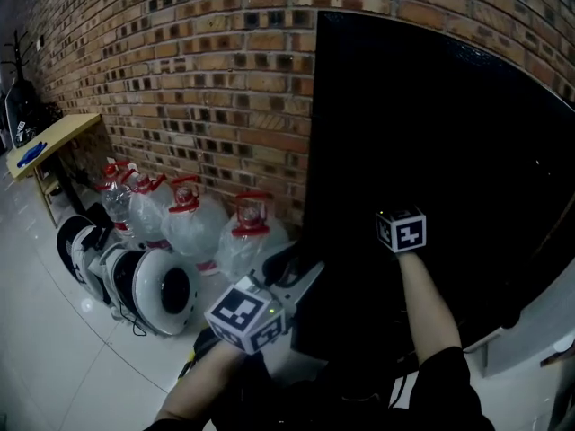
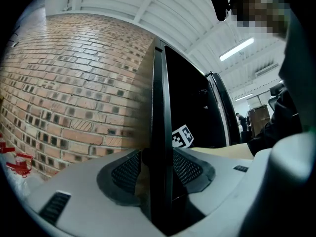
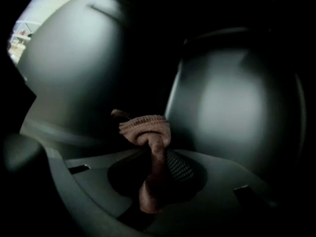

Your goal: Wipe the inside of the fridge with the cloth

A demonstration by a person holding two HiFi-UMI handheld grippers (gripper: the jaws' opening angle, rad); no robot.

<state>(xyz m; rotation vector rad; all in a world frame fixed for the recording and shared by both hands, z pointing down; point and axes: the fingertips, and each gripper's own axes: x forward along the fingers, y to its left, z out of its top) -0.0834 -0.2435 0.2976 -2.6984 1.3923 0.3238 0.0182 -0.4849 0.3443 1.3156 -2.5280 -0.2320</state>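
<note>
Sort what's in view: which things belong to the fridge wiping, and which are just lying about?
In the job: cloth in the right hand-held gripper; fridge door, clamped by the left hand-held gripper.
Lying about: water jugs, table, white round devices on the floor.

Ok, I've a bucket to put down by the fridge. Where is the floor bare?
Bare tiles lie at the near left, in front of the table and the white round units. The foot of the brick wall is crowded: water jugs and those units fill it up to the fridge door.
</note>
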